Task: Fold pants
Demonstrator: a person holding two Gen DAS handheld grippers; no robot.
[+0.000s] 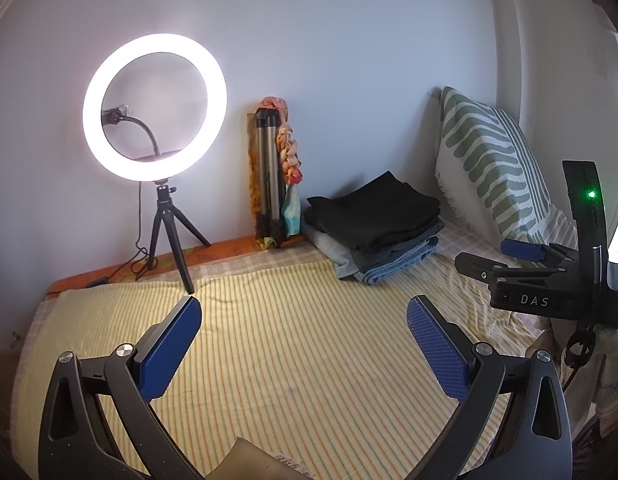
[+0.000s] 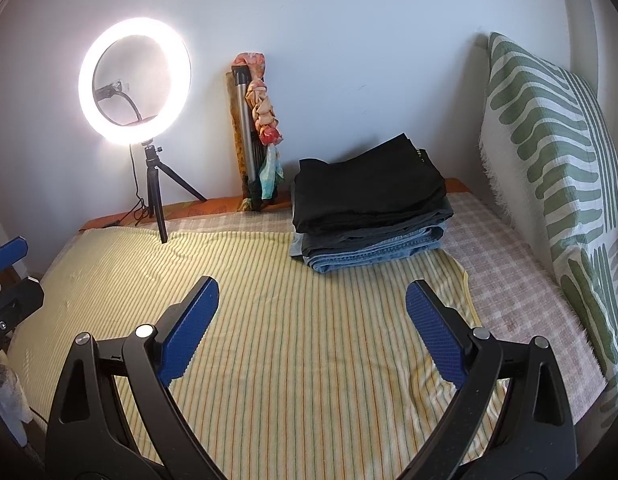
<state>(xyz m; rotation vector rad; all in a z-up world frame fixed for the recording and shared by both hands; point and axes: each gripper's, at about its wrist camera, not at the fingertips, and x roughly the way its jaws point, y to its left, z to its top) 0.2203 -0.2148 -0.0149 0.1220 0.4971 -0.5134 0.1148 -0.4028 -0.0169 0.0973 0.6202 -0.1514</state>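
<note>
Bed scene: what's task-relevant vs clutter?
Job:
stack of folded pants
striped yellow sheet
left claw, open
right claw, open

Lying about:
ring light
folded tripod
green patterned pillow

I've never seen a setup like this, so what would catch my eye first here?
The glowing ring light on its small tripod, at the bed's far left by the wall. Then the stack of folded pants, black on top, denim beneath, beside the green-patterned pillow. Up close, both grippers' blue-padded fingers gape open over the striped sheet.

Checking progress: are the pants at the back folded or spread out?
Folded. The pants lie in a neat stack of flat layers, black on top, denim beneath, on the striped sheet.
</note>
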